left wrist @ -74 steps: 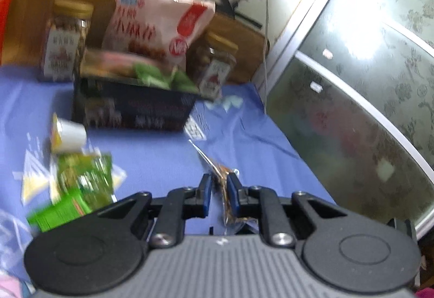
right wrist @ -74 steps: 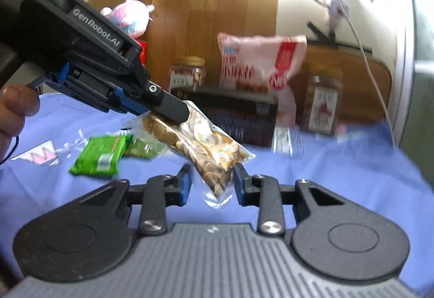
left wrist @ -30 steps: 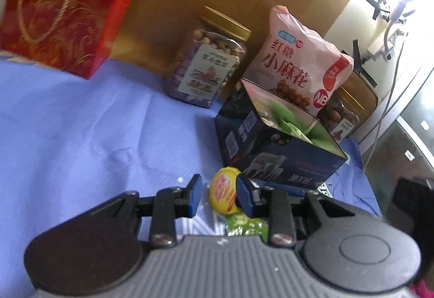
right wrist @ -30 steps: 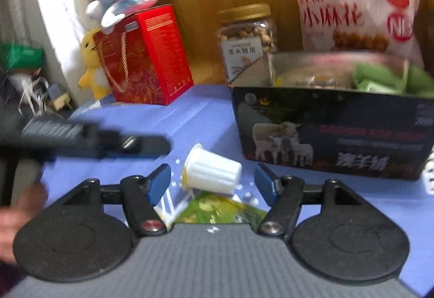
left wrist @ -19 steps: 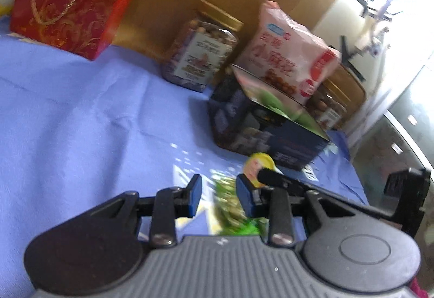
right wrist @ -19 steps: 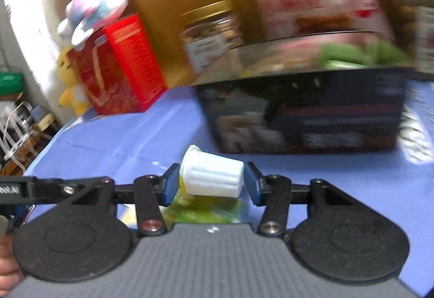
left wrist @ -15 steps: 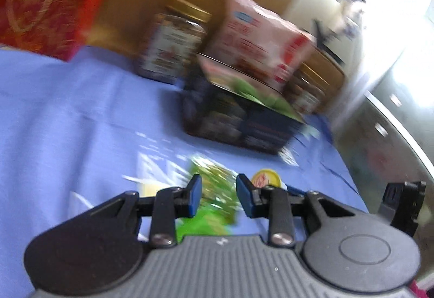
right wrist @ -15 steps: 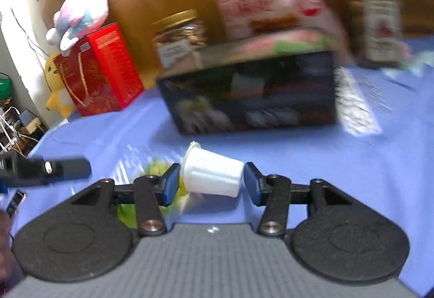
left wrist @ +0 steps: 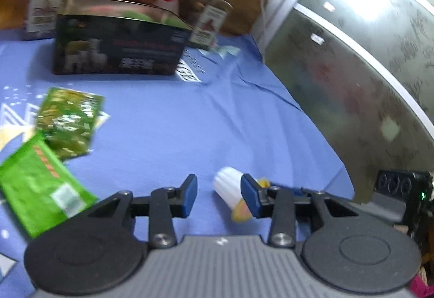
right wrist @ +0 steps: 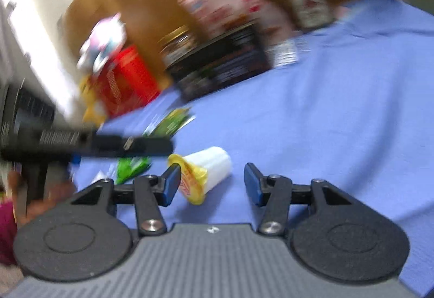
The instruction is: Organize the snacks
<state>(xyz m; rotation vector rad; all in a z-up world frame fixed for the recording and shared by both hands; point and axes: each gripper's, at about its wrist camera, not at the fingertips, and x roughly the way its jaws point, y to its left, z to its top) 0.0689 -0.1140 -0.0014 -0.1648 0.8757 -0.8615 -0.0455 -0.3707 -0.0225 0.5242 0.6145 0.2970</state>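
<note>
left wrist view: my left claw [left wrist: 218, 196] hangs over the blue tablecloth [left wrist: 168, 119] with its jaws spreading and nothing pressed between the pads. the small white ribbed plastic cup with a yellow foil lid [left wrist: 230, 191] lies on its side just ahead and toward my right finger, partly behind that finger. its white base points away from me and its lid toward me. two green foil snack packets [left wrist: 51, 140] lie flat well off to the left of the claw. the dark printed open-topped carton [left wrist: 119, 48], already holding green packets, stands far ahead beside nut jars and a pink snack bag.

right wrist view: my right claw [right wrist: 213, 185] is released too, jaws easing apart. the same cup [right wrist: 204, 172] sits between the fingers but hard against the left one, with a clear gap on the right. its long axis runs slantwise, lid toward my left finger, base up and to the right. the frame is blurred, so i cannot tell if the left pad touches the lid. my left claw's dark body [right wrist: 89, 144] crosses just beyond the cup. i judge the right claw the nearer and better placed; it must centre on the ribbed wall before closing. the carton [right wrist: 222, 64] lies far ahead, slightly left.
</note>
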